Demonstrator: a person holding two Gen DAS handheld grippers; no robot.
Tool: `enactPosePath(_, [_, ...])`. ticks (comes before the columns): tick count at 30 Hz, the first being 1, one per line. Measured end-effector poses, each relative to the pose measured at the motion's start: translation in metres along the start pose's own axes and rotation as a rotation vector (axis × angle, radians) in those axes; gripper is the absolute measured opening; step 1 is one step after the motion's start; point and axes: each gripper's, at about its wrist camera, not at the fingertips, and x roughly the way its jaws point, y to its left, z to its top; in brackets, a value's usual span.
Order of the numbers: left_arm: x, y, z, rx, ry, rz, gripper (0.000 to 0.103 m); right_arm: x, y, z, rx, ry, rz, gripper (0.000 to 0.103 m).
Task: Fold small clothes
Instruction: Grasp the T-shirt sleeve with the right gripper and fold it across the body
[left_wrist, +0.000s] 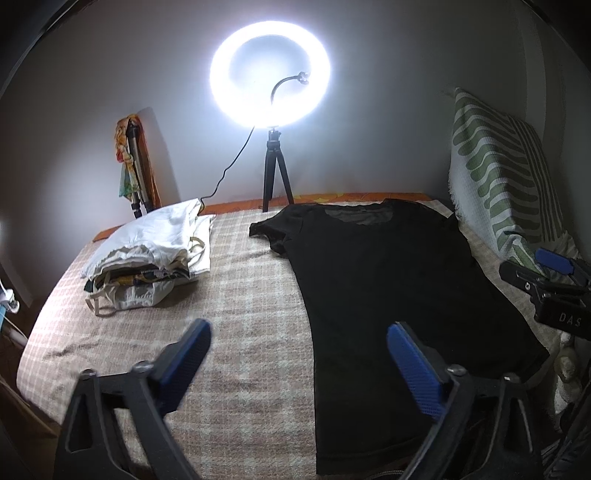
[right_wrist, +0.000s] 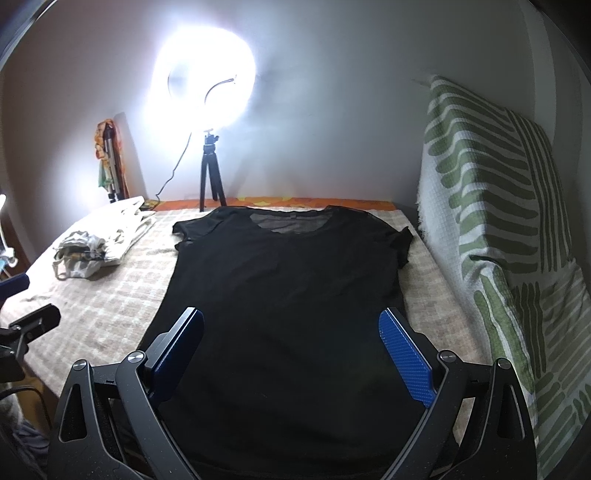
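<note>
A black T-shirt lies spread flat on the checked bedspread, neckline toward the far wall. My left gripper is open above the shirt's left side near the hem: one finger hangs over the bedspread, the other over the black cloth. Above the shirt's lower middle, my right gripper is open too, with both blue pads over the fabric. Neither holds anything. The near hem is partly hidden behind the gripper bodies.
A pile of folded light clothes sits at the back left of the bed. A lit ring light on a small tripod stands at the far wall. A green-and-white cushion leans along the right side.
</note>
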Motion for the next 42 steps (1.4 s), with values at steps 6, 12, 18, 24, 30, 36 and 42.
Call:
enactPosePath(6, [0.006,0.024,-0.027,-0.131,0.088,-0.125,0.066,0.012,0.004,0.009,-0.042,-0.011,0.122,0.094])
enactPosePath(12, [0.014,0.044,-0.065,-0.224,0.19,-0.195,0.044,0.034,-0.004,0.028,0.021,0.051,0.236,0.085])
enactPosePath(18, [0.02,0.04,-0.089,-0.242,0.259,-0.244,0.038,0.061,-0.005,0.053,0.037,0.129,0.302,0.074])
enactPosePath(24, [0.035,0.026,-0.095,-0.215,0.297,-0.267,0.036,0.086,0.019,0.077,-0.062,0.199,0.374,0.065])
enactPosePath(30, [0.054,0.018,-0.104,-0.21,0.342,-0.271,0.036,0.118,0.05,0.102,-0.159,0.24,0.422,0.06])
enactPosePath(36, [0.068,0.016,-0.109,-0.214,0.357,-0.273,0.031,0.17,0.088,0.12,-0.217,0.291,0.469,0.05])
enactPosePath(42, [0.076,0.011,-0.106,-0.205,0.335,-0.299,0.014,0.223,0.131,0.128,-0.278,0.331,0.492,0.05])
